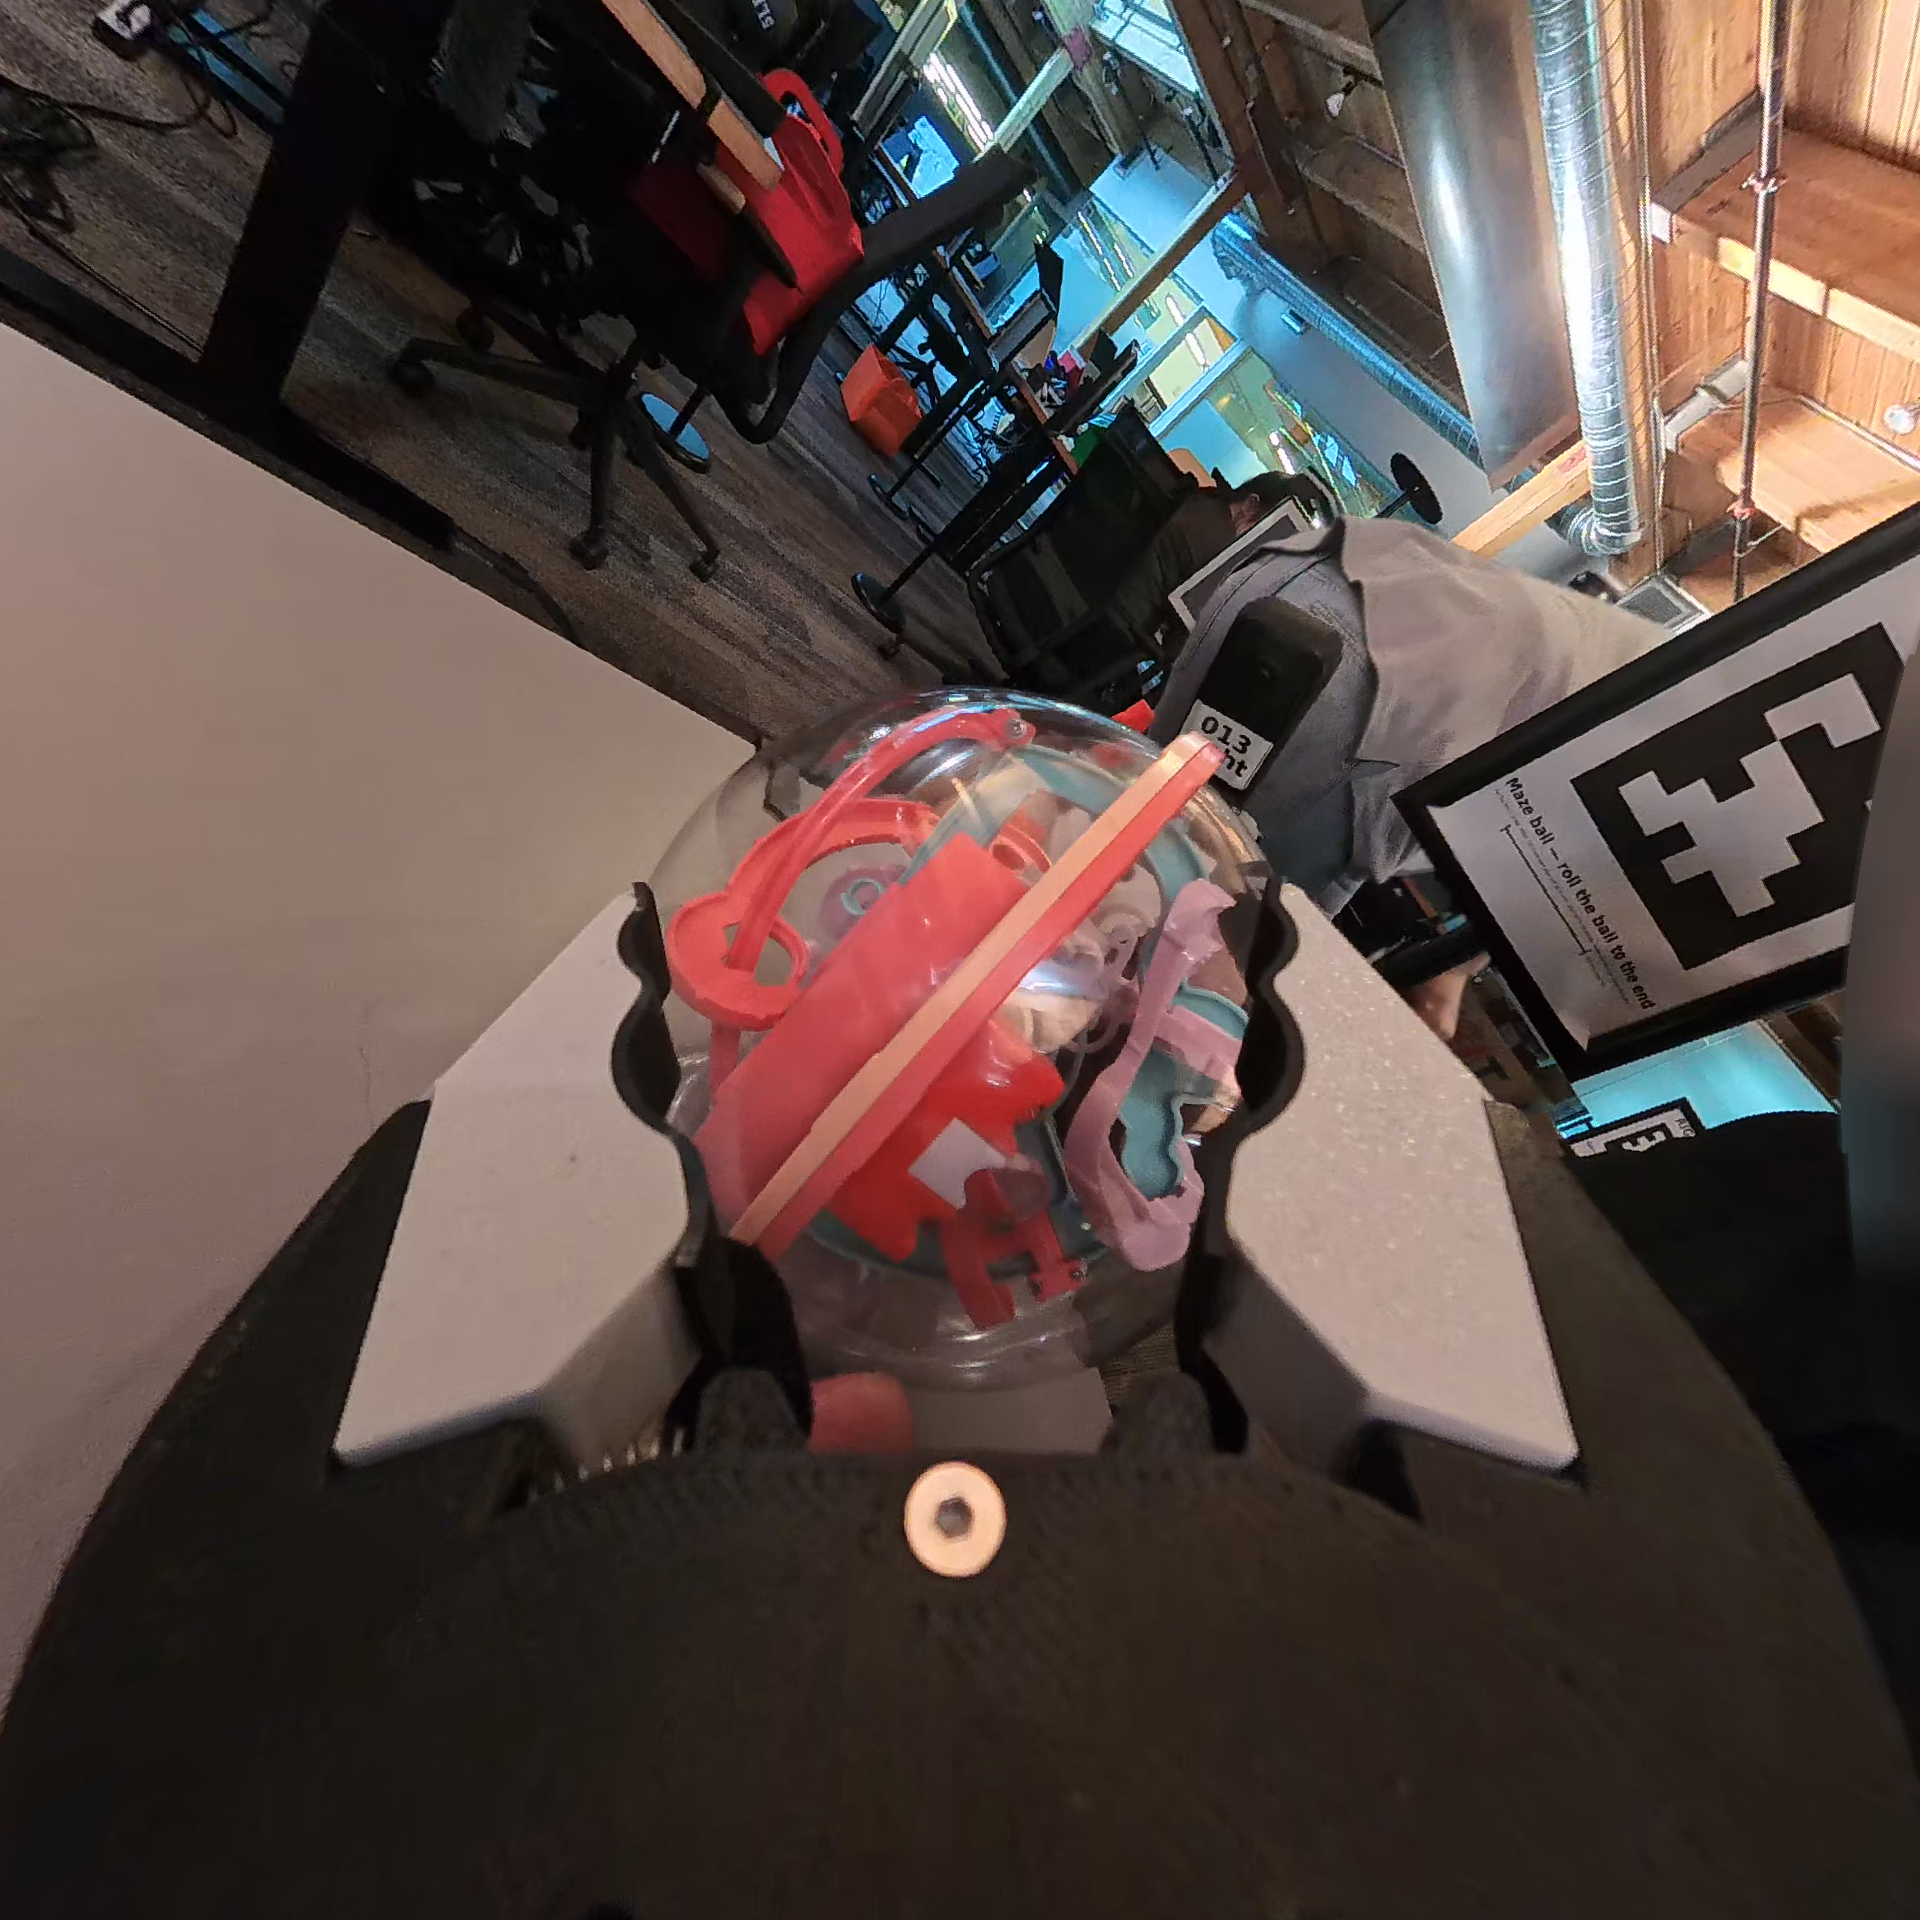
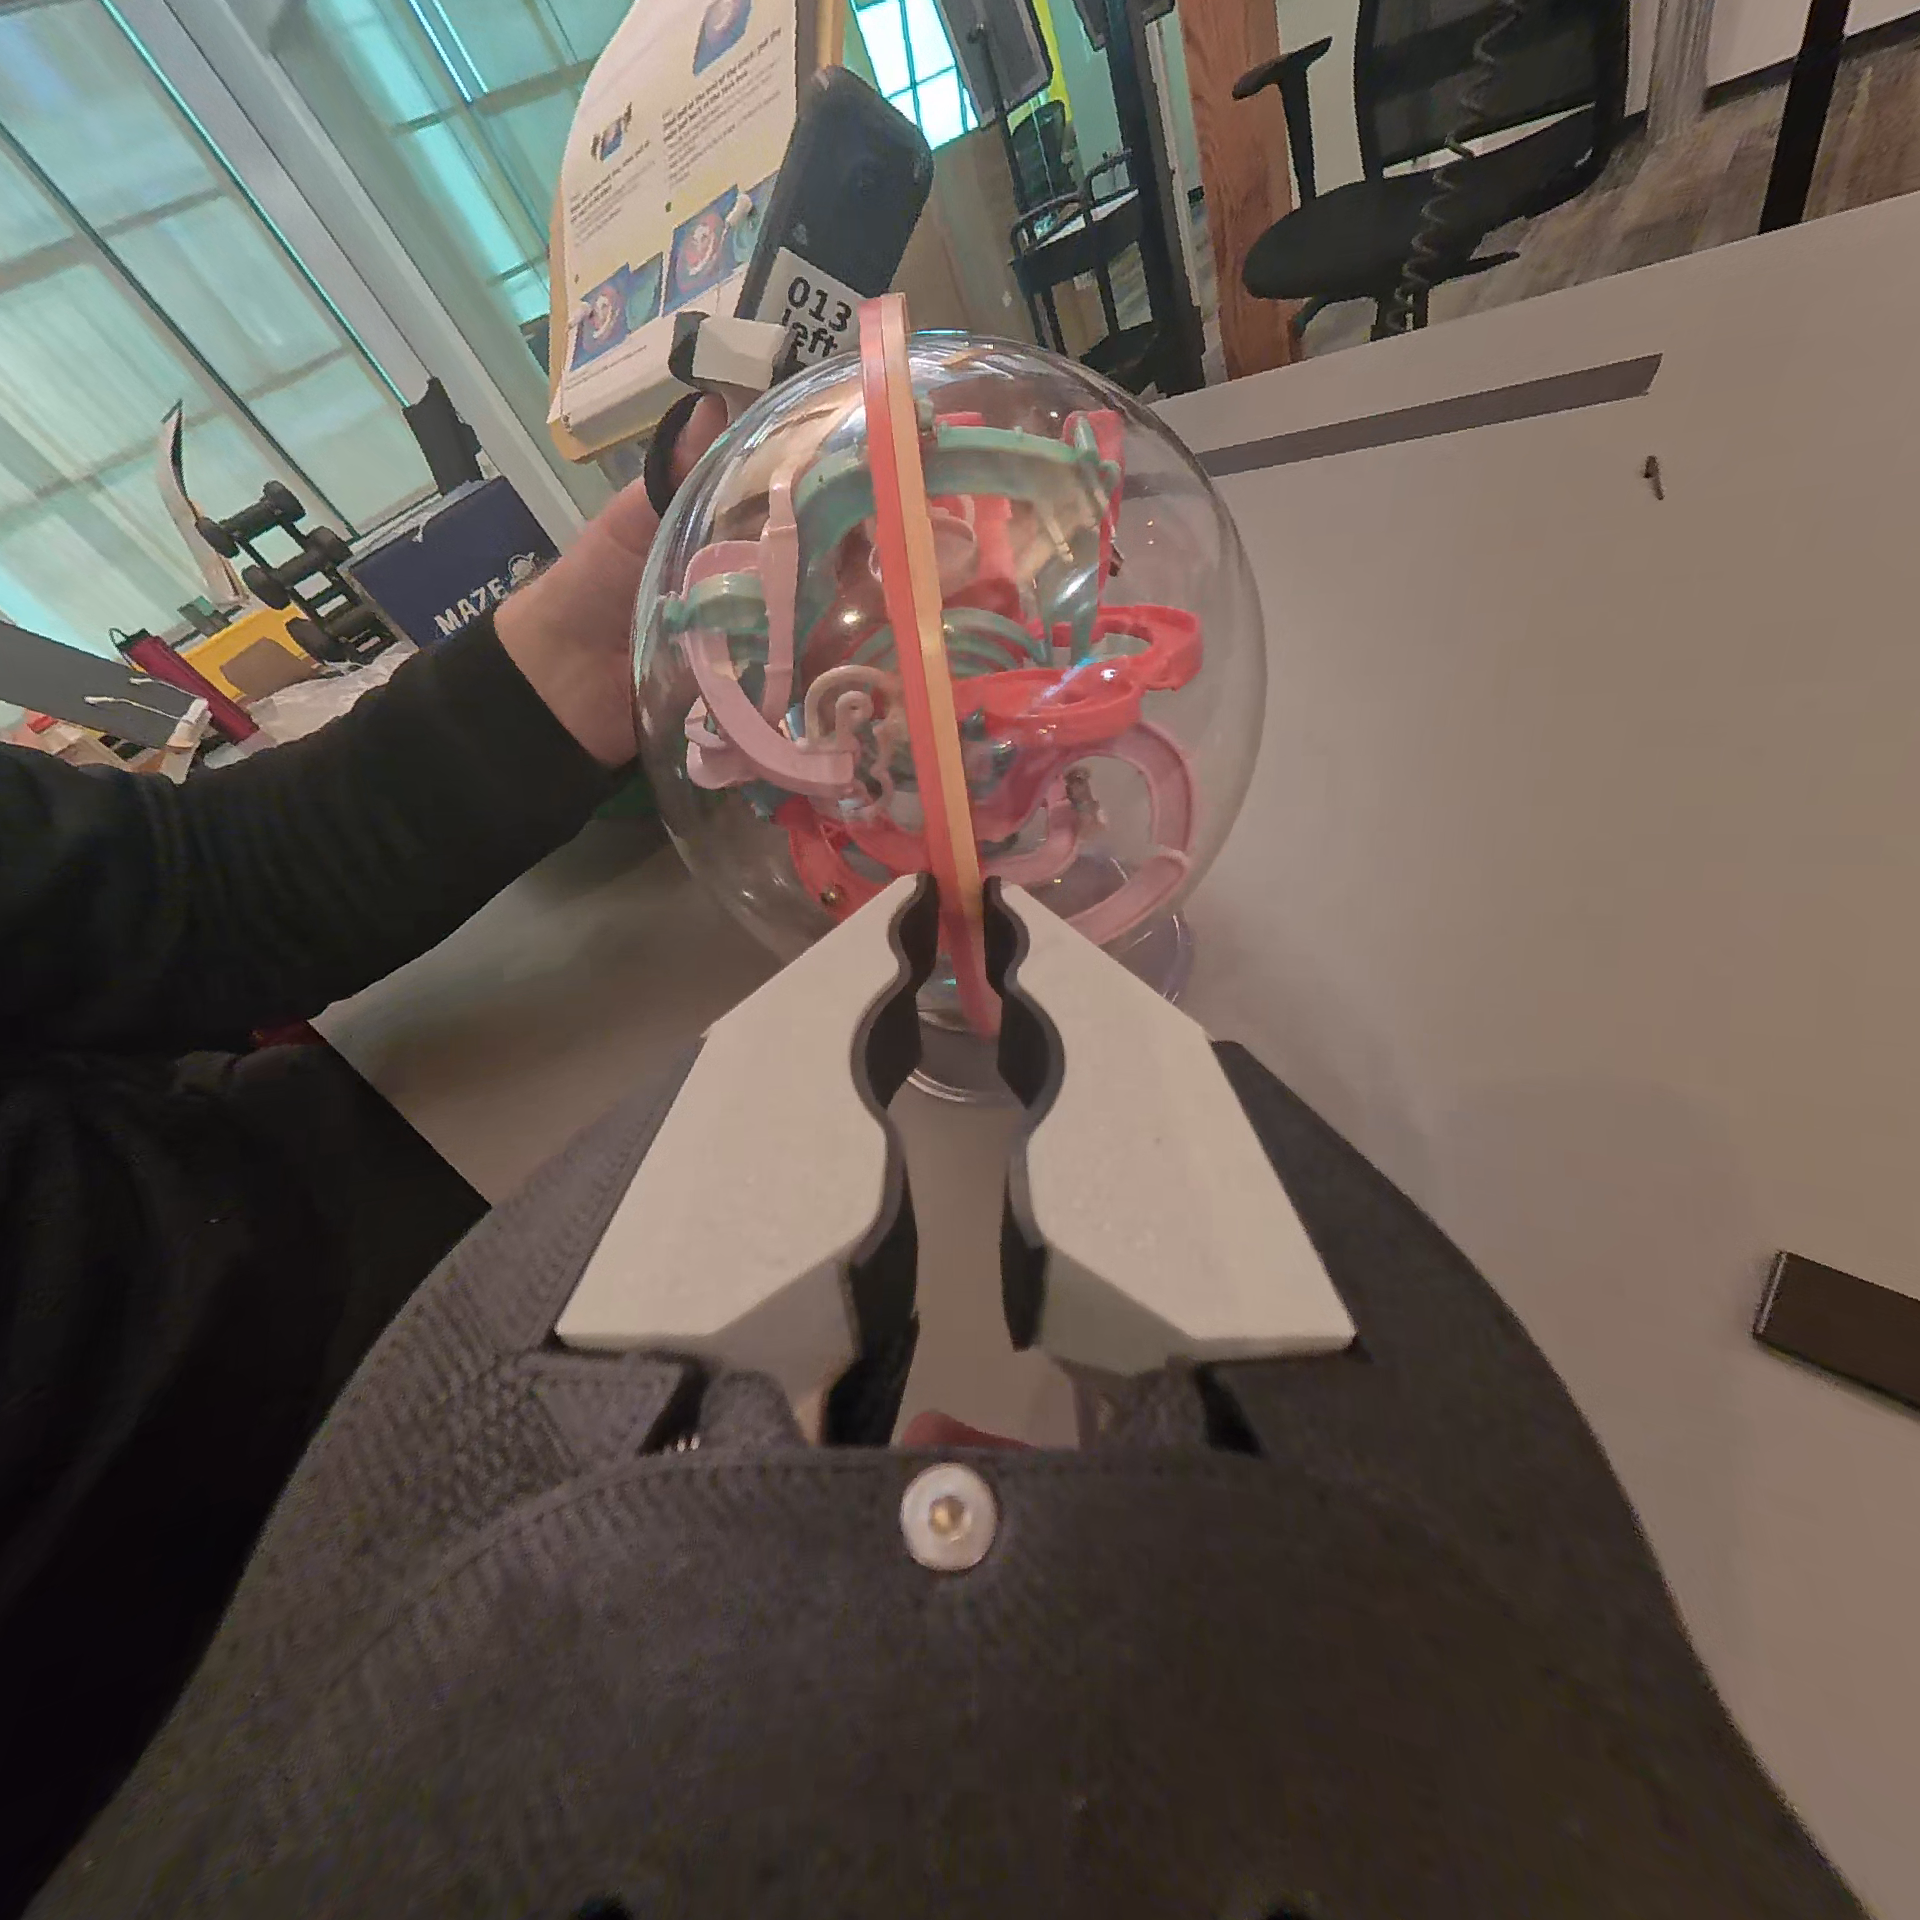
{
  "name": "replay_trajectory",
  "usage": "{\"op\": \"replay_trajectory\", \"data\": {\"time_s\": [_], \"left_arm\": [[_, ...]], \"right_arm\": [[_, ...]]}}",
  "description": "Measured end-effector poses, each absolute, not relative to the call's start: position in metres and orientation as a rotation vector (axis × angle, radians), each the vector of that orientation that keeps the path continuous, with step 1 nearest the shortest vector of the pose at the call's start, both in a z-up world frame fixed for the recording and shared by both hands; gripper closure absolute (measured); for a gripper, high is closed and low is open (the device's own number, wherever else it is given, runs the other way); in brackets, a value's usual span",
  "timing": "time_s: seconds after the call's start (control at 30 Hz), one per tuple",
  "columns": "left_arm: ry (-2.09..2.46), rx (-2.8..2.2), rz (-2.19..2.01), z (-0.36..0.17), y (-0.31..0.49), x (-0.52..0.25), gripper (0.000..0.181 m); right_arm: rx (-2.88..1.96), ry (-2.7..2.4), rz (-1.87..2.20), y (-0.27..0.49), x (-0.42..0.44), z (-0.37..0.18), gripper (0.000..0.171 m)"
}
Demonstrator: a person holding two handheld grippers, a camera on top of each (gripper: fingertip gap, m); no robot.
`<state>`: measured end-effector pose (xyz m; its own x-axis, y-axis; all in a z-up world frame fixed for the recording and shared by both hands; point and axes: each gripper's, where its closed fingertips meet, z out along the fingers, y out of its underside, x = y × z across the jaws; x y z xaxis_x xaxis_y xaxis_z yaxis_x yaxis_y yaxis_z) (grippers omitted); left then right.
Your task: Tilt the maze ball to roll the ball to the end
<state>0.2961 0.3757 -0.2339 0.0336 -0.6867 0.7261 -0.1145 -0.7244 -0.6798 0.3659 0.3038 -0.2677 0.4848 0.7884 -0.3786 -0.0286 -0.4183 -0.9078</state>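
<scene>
The maze ball (image 1: 935, 1039) is a clear sphere with red, pink and teal tracks inside and an orange-red ring around its middle. My left gripper (image 1: 956, 914) is shut on it, one finger on each side of the sphere. In the right wrist view the maze ball (image 2: 1081, 644) fills the centre with its ring upright. My right gripper (image 2: 954, 891) is shut on the ring's lower edge. The left gripper (image 2: 727, 353) and the hand holding it show behind the sphere. I cannot pick out the small rolling ball with certainty.
The white table (image 2: 1558, 831) carries a dark strip (image 2: 1434, 410), a dark flat block (image 2: 1839, 1340) and a small screw (image 2: 1654, 476). A clear stand (image 2: 1169, 951) sits under the sphere. A framed marker sign (image 1: 1662, 831) stands on the right. Office chairs and desks lie beyond.
</scene>
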Motion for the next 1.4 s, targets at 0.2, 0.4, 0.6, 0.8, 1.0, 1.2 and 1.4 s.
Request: {"op": "replay_trajectory", "data": {"time_s": [0.2, 0.4, 0.6, 0.8, 1.0, 1.2, 1.4], "left_arm": [[0.778, -1.870, -1.774, -0.235, 0.378, 0.297, 0.073], [0.769, -1.847, -1.797, -0.235, 0.378, 0.297, 0.073], [0.755, -1.845, -1.816, -0.235, 0.380, 0.297, 0.074], [0.739, -1.871, -1.827, -0.235, 0.382, 0.298, 0.076], [0.761, -1.855, -1.810, -0.229, 0.384, 0.295, 0.101], [0.767, -1.844, -1.819, -0.229, 0.382, 0.292, 0.101], [0.773, -1.824, -1.793, -0.226, 0.382, 0.285, 0.114]], "right_arm": [[-1.780, -0.648, 1.048, 0.303, 0.366, -0.267, 0.165], [-1.793, -0.660, 1.017, 0.302, 0.365, -0.266, 0.165], [-1.791, -0.670, 1.009, 0.300, 0.362, -0.265, 0.165], [-1.802, -0.650, 1.051, 0.298, 0.361, -0.266, 0.165], [-1.798, -0.632, 1.111, 0.295, 0.357, -0.263, 0.165], [-1.805, -0.625, 1.118, 0.295, 0.354, -0.263, 0.165], [-1.824, -0.608, 1.122, 0.295, 0.352, -0.263, 0.165]]}}
